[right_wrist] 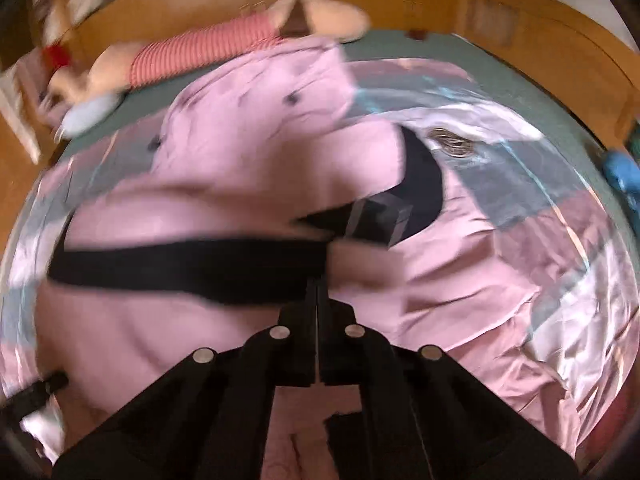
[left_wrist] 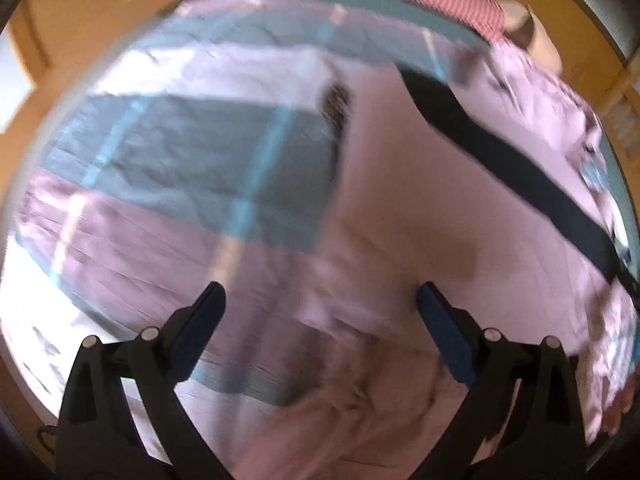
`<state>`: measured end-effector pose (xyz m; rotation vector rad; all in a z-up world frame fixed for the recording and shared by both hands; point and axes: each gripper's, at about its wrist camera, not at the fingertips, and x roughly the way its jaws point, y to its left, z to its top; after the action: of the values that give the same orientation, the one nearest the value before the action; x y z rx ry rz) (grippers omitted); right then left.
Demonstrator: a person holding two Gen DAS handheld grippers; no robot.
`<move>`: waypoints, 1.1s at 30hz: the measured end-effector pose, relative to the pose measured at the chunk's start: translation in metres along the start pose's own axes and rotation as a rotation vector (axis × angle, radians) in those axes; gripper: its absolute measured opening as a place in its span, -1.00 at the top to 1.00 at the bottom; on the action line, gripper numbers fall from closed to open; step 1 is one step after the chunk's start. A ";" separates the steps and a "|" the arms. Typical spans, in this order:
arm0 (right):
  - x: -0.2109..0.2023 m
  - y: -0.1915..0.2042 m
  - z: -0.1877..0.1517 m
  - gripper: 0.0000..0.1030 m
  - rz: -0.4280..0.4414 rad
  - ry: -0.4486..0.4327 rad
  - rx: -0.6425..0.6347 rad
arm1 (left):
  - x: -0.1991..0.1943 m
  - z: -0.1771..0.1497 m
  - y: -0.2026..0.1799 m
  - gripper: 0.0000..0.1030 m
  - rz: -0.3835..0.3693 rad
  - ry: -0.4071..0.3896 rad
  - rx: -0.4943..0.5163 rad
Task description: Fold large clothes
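Right gripper point(right_wrist: 317, 280): jaws pressed together, tips buried at the belt point(right_wrist: 180, 264) edge; appears to pinch belt or pink cloth beside it, exact contents blurred, cannot tell which. Left gripper point(left_wrist: 320, 300): jaws spread wide, holding nothing, hanging over the coat point(left_wrist: 400, 200).

Coat: pink, spread across the plaid sheet point(left_wrist: 180, 160); black belt running diagonally over its middle. Buttons point(right_wrist: 291, 98) visible on the far part, toward the striped pillow point(right_wrist: 200, 52). Dark patterned patch point(right_wrist: 452, 142) just beyond the belt's curved end, nature unclear. Both views smeared by motion.

Risks, judged from this:
- Grip possibly on belt alone. Pulling then slides belt out of the coat, no fold made.
- Thin pinch near jaw tips; heavy fabric could slip free mid-lift.
- One-sided lift with left gripper idle: far edge drags, coat skews, fold line crooked.
- Sheet under the coat loose and wrinkled; could get caught with the next grasp and rise with the coat.
- Belt lying loose across the middle could bunch inside the fold, giving a lump.
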<state>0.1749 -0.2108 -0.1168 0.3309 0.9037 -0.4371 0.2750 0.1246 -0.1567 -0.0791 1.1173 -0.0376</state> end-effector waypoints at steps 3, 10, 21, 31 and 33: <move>-0.005 -0.011 0.002 0.83 0.062 0.003 0.001 | -0.006 0.013 0.020 -0.90 0.056 -0.041 -0.047; -0.005 -0.027 -0.021 -0.64 0.102 0.042 -0.004 | 0.013 0.010 0.022 -0.90 0.079 0.014 -0.046; 0.038 -0.041 -0.030 -0.01 0.172 0.198 0.135 | 0.022 0.007 0.012 -0.90 0.134 0.034 0.000; 0.010 -0.066 0.002 0.78 0.159 0.042 0.244 | 0.023 0.000 -0.012 -0.90 0.115 0.027 0.089; 0.013 -0.066 0.004 0.78 0.117 0.033 0.227 | 0.023 0.000 -0.015 -0.90 0.123 0.025 0.108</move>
<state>0.1521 -0.2722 -0.1309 0.5969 0.8632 -0.4281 0.2850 0.1080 -0.1764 0.0873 1.1416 0.0110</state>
